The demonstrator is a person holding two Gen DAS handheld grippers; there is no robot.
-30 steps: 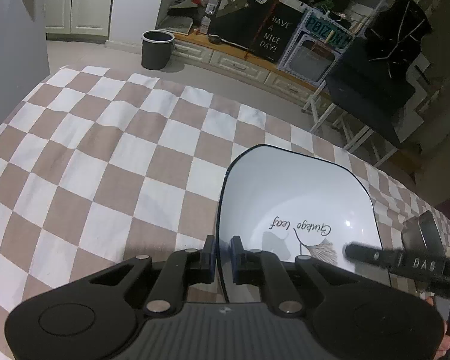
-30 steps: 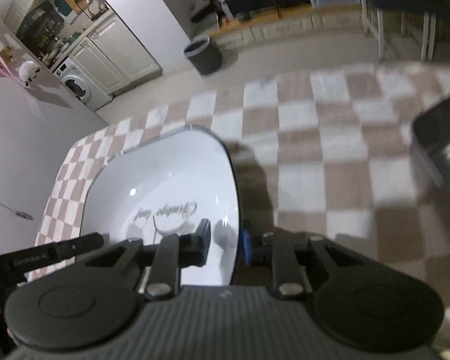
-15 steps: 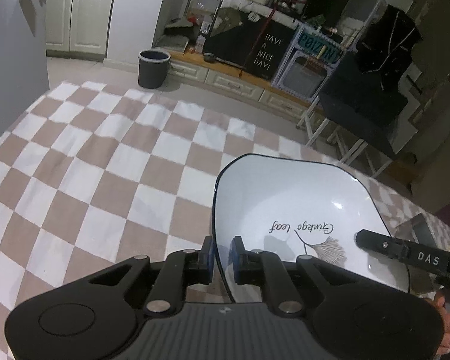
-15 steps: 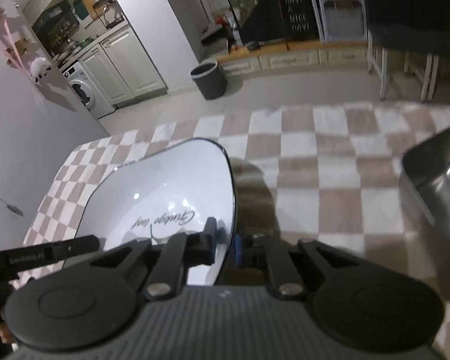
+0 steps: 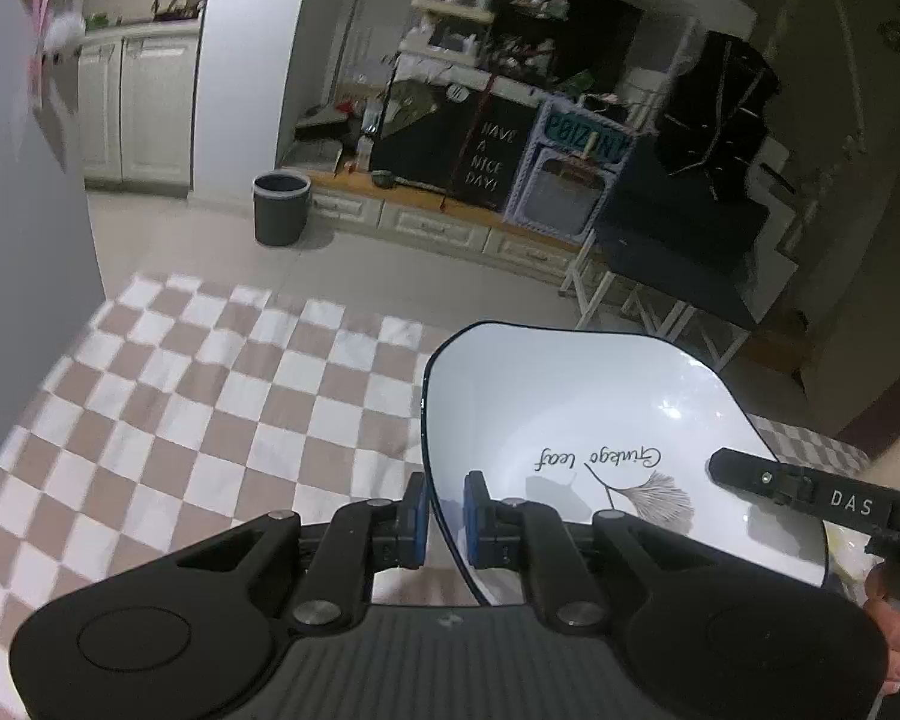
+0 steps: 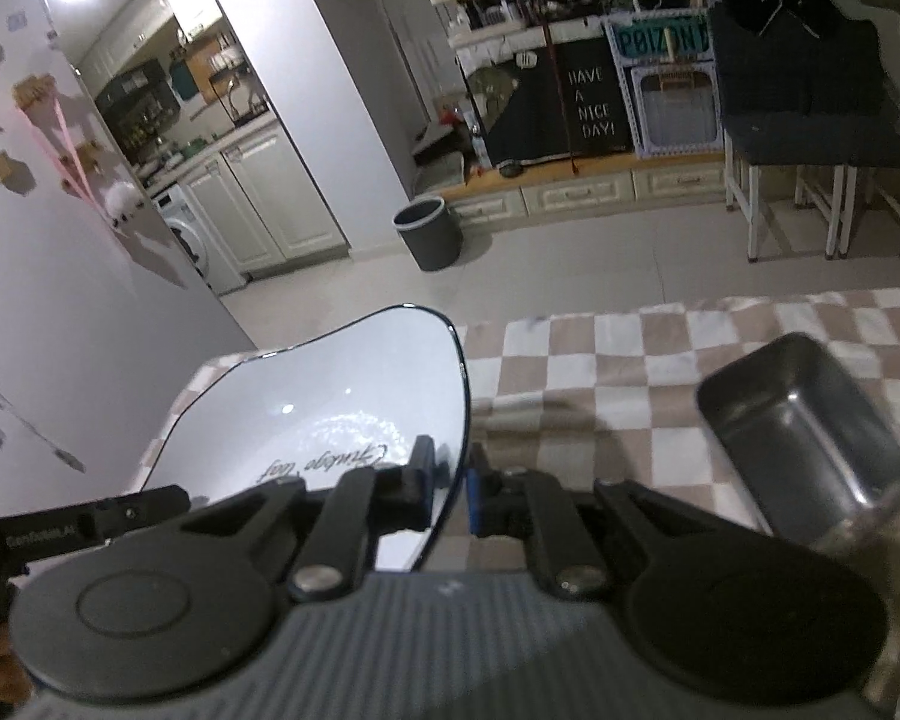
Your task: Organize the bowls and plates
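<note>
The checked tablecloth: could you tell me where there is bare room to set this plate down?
Bare checked tablecloth stretches left of the white dark-rimmed plate, out to the table's far edge. On the right it is tighter: a rectangular steel tray sits there, leaving only a bare strip between tray and plate.

Right gripper (image 6: 447, 483) clamped on right rim of white square plate (image 6: 330, 414), one blue pad inside the rim, the other outside. Plate dark-edged, lettered "Ginkgo leaf", tilted and lifted clear of checkered tablecloth (image 6: 630, 360), overhanging the table's left edge. Black bar of the other gripper (image 6: 84, 525) at plate's near left side; contact not discernible. Empty steel rectangular container (image 6: 810, 450) tilted toward the table's right side, apart from plate. Beyond the far edge: grey bin (image 6: 429, 234) on tiled floor, black "HAVE A NICE DAY!" sign (image 6: 591, 102), washing machine (image 6: 189, 240) at left.
</note>
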